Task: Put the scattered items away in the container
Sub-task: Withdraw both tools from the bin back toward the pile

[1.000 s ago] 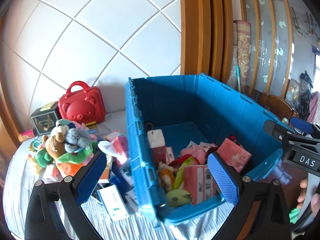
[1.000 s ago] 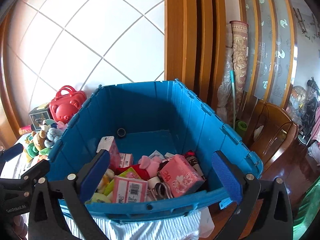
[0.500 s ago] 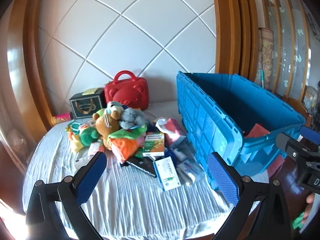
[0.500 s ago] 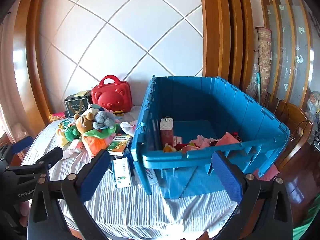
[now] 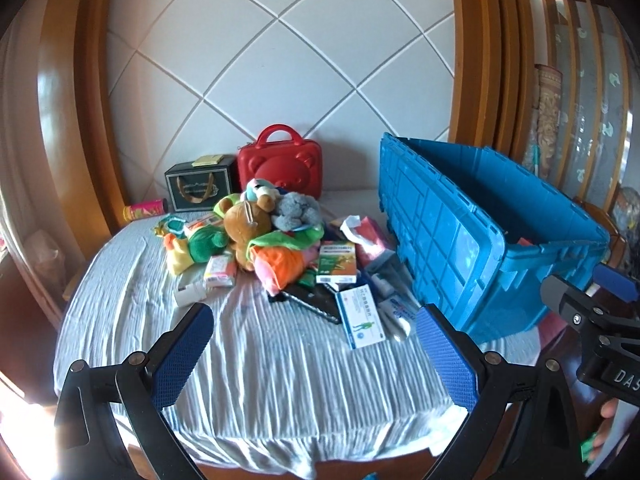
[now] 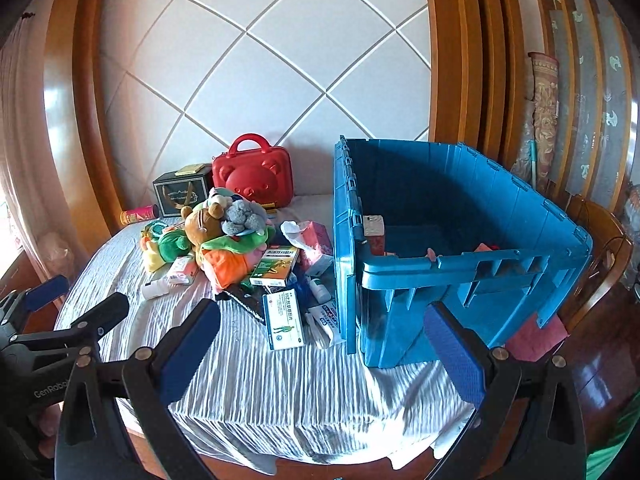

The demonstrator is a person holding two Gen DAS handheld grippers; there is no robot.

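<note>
The left claw [image 5: 312,352] and the right claw [image 6: 320,344] both hang with jaws wide apart and empty, over the near edge of a bed covered in a white-and-grey striped sheet [image 5: 272,360]. "GenRobot" can be partly read on the left claw's body and "DAS" on the right's. The big blue ribbed plastic crate [image 6: 460,264] sits on the bed's right side. Just beside it lie the scattered items: a brown plush bear [image 5: 246,224], a green-and-orange medicine box [image 6: 276,266] and a white-and-blue medicine box [image 5: 360,316], their print too small to read. A red bear-faced case [image 5: 280,164] leans on the white quilted headboard [image 5: 280,60] framed in wood.
</note>
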